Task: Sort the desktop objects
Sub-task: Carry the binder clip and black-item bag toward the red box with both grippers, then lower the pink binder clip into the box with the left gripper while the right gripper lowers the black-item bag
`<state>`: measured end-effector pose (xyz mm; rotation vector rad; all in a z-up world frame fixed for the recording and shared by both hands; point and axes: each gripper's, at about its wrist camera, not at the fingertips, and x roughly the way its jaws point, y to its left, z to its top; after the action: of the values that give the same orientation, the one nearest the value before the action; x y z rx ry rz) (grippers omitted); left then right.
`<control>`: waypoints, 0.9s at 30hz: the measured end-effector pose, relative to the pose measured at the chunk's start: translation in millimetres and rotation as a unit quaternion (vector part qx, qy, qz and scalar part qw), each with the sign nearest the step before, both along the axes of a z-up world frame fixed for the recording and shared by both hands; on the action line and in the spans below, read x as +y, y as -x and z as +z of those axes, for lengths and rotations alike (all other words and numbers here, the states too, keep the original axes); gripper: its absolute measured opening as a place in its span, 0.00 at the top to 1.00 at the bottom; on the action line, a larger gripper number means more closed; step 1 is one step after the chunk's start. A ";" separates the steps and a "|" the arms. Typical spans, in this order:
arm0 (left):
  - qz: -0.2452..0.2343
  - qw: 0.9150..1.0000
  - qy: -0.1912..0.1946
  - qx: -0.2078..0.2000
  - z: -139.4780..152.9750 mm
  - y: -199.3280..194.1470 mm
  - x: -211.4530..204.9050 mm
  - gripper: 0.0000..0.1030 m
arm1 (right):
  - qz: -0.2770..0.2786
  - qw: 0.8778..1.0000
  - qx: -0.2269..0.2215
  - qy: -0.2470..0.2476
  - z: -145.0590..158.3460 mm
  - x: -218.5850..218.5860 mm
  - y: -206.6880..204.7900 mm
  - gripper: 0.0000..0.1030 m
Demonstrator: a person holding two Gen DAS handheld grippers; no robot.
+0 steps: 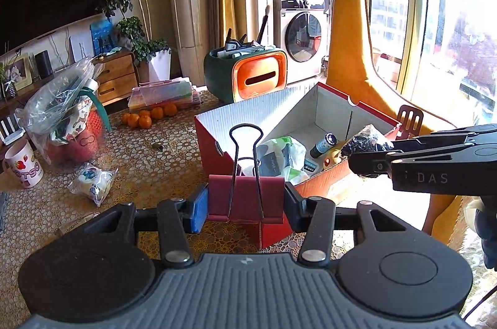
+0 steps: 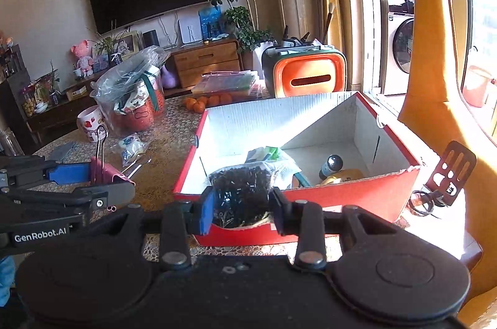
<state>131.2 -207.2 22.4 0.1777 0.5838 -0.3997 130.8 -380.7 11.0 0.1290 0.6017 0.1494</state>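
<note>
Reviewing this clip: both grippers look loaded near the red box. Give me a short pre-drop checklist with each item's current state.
1. Left gripper clamped on red binder clip: ok.
2. Right gripper clamped on bag of small black parts: ok.
3. Red box open on top: ok.
4. Bare floor left in box beside the small bottle: ok.
5. Bag over the box opening: cannot tell; it sits at the near wall.
6. Clip over the box opening: cannot tell.

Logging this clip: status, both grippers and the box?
Left gripper shut on red binder clip. Right gripper shut on bag of black bits. Red box open ahead, nothing blocking.
</note>
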 end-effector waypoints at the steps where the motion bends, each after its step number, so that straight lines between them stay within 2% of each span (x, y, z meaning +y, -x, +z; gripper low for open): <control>1: -0.001 1.000 -0.001 0.000 0.5 -2.2 -2.7 0.53 | -0.004 1.000 -0.001 0.001 0.5 -4.3 -1.8 0.65; 9: -0.017 1.000 -0.006 0.008 4.9 -29.8 -28.3 0.53 | -0.025 1.000 -0.004 -0.008 5.1 -33.6 -21.6 0.64; 14: -0.011 1.000 -0.013 0.025 -0.9 -60.7 -40.3 0.53 | -0.023 0.999 0.014 -0.023 1.0 -47.1 -39.4 0.64; 18: -0.018 0.999 -0.022 0.025 -3.5 -76.5 -51.0 0.53 | -0.028 0.999 0.019 -0.025 -2.2 -54.5 -53.6 0.64; 27: -0.033 0.998 -0.049 0.034 -17.7 -102.2 -78.3 0.53 | -0.018 0.999 0.038 0.000 -16.5 -63.6 -87.4 0.64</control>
<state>233.4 -285.5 4.7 0.2784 0.6652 -0.4437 218.2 -444.3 -5.5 0.1453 0.6747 0.1089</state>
